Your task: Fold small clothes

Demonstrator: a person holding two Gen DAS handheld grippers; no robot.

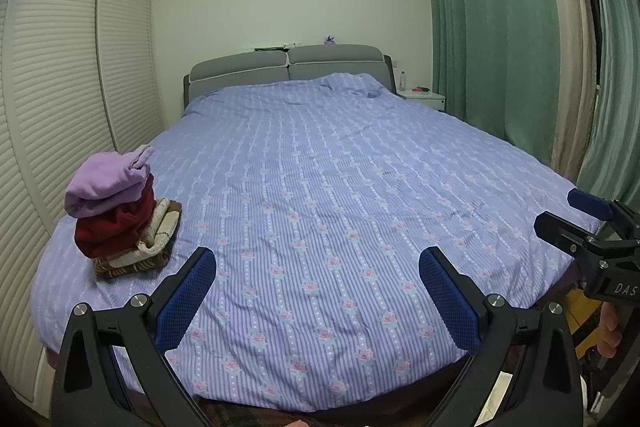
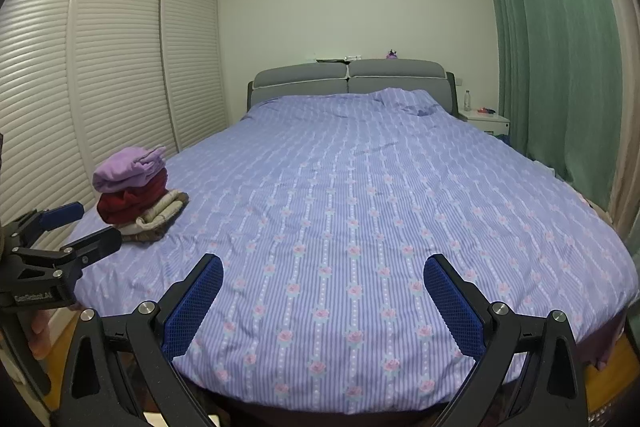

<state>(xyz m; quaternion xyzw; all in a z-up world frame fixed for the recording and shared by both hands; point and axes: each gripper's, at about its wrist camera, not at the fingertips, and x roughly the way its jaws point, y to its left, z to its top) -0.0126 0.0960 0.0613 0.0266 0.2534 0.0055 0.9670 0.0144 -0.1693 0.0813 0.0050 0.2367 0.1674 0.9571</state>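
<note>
Left wrist view: left tool was spread wide, holding nothing, above the bed. Folded clothes stack sat at the bed's left edge. Right tool showed partly cut off at the frame's right side.

Right wrist view: right tool was wide, holding nothing. Stack lay far left, and left tool was beside it, open. Items on the nightstand were too small to identify.

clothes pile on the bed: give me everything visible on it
The clothes pile is a folded stack of soft fabric: lilac piece on top, dark red under it, cream knit and brown striped pieces at the bottom. It leans slightly and rests on the striped floral bedspread near the left edge, by the wardrobe. Neither gripper touches it.
</note>
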